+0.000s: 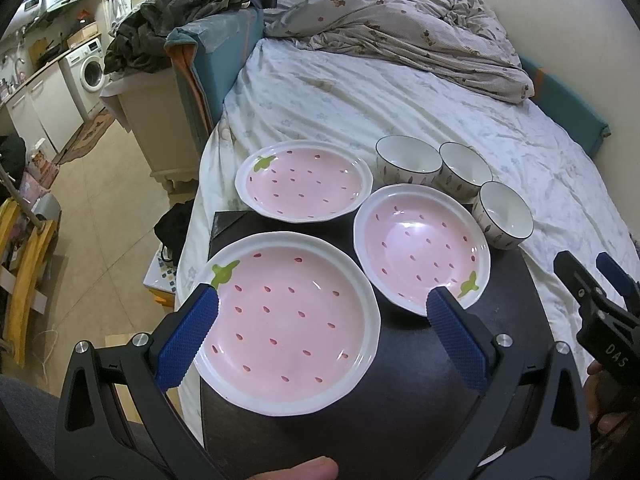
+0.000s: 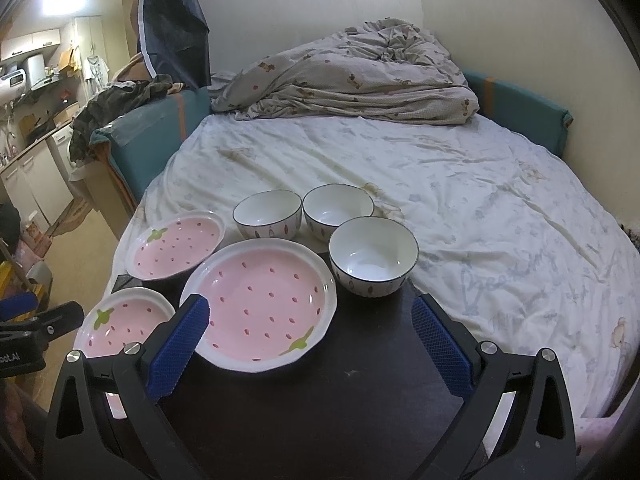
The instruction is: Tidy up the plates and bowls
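Three pink strawberry-pattern plates lie on a dark table (image 1: pixel 492 364): a near plate (image 1: pixel 288 320), a far plate (image 1: pixel 304 180) and a right plate (image 1: pixel 420 248). Behind them three white bowls (image 1: pixel 408 160) (image 1: pixel 464 168) (image 1: pixel 504 216) stand upright, at the table's far edge against the bed. My left gripper (image 1: pixel 324 300) is open, its blue pads either side of the near plate, above it. My right gripper (image 2: pixel 310 308) is open too, low over the table before the right plate (image 2: pixel 260 300) and the nearest bowl (image 2: pixel 372 254). Neither holds anything.
A bed with a white sheet (image 2: pixel 460 184) and a crumpled duvet (image 2: pixel 344 76) lies behind and right of the table. The floor (image 1: pixel 108 200) drops away left, with a cabinet and washing machine (image 1: pixel 90 68) beyond. A thumb (image 1: pixel 296 470) shows at the bottom edge.
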`<move>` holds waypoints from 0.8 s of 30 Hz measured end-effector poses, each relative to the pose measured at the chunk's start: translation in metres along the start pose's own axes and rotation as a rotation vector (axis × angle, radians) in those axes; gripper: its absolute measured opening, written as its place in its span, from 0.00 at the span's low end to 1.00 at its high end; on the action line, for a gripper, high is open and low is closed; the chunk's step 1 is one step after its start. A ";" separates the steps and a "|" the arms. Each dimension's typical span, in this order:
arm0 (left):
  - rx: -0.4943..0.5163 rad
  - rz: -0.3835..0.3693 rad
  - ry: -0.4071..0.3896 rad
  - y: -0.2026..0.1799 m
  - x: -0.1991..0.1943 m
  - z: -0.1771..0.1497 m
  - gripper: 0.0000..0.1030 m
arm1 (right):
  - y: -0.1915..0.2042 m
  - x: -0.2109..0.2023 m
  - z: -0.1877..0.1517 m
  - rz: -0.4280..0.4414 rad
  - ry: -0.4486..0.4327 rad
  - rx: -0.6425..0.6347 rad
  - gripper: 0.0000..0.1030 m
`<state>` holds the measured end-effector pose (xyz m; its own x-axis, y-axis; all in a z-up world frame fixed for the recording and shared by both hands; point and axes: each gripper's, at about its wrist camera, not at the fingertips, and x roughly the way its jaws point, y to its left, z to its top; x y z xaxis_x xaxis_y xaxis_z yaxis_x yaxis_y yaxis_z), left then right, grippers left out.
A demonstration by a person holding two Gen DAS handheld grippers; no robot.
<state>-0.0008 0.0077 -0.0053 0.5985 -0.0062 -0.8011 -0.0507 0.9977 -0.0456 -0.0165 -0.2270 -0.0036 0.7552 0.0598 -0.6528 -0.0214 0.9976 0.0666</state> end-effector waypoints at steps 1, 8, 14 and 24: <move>0.001 0.000 -0.002 0.000 0.000 0.000 1.00 | 0.000 0.000 0.000 -0.001 -0.001 -0.002 1.00; 0.001 0.011 -0.001 -0.001 0.001 -0.001 1.00 | 0.000 0.001 0.000 0.000 0.003 -0.002 1.00; 0.004 0.010 0.001 0.000 0.001 -0.001 1.00 | 0.000 0.001 0.000 0.001 0.004 -0.002 1.00; 0.000 0.015 0.009 -0.001 0.000 0.001 1.00 | 0.000 0.001 -0.001 0.000 0.004 -0.003 1.00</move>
<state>0.0005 0.0070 -0.0047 0.5903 0.0079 -0.8071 -0.0597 0.9976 -0.0339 -0.0160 -0.2268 -0.0050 0.7528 0.0603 -0.6555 -0.0236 0.9976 0.0648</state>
